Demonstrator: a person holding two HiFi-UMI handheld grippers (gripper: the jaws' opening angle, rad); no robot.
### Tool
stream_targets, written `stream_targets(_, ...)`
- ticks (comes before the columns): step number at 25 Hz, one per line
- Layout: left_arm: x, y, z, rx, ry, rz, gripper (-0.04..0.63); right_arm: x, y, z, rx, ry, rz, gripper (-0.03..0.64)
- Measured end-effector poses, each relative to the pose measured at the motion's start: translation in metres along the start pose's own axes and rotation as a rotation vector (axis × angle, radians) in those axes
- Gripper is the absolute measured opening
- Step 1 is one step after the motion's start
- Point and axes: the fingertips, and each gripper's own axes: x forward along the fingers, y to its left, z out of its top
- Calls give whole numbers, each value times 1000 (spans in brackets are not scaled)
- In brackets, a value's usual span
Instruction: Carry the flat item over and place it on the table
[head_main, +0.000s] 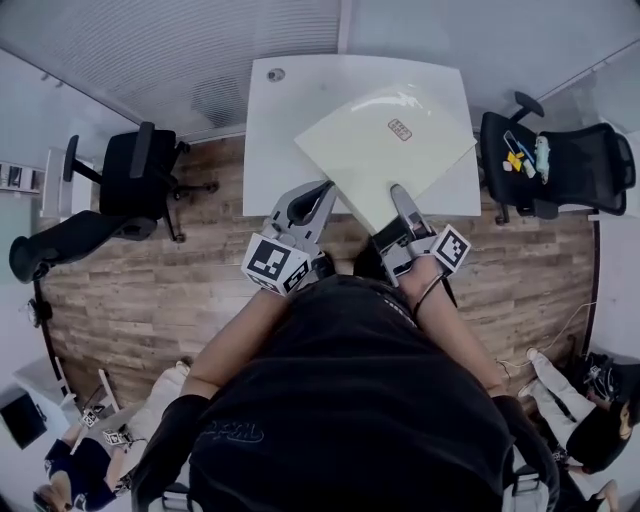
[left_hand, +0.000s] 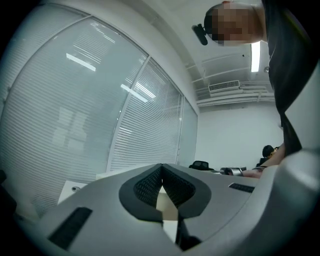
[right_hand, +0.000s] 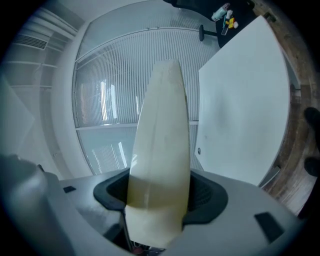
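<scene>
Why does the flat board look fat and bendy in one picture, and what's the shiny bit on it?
Right gripper view: the board sits right against the wide lens, so it bulges and blurs at its near end; the table edge bows too. Head view: the shiny streak on the board is glare. Left gripper view: the bright bars are lights mirrored in the window.

The worktop (head_main: 290, 120) is bare along its left side and far edge, except for a small round cap (head_main: 276, 74) at the far left corner. The panel (head_main: 385, 150) covers its right and near part. The left chair (head_main: 135, 180) stands apart from it. The right chair (head_main: 560, 165) crowds the right edge. The floor (head_main: 130, 290) in front is open.
</scene>
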Motion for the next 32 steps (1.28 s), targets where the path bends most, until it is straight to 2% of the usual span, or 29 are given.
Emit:
stream_targets(10,24,27,16,16,-27,101,14,48,5,21,-3,109,6,298)
stream_targets(14,37,23,17,21,-37,125,14,53,5,30,-2,152,10,298)
stream_targets(22,113,15,24,29,-56,192,14,73,5,110,-8,231,6,298)
stream_targets(32,143,0,6,6,-53,286,14,75,-18,150,6,326,-40,298)
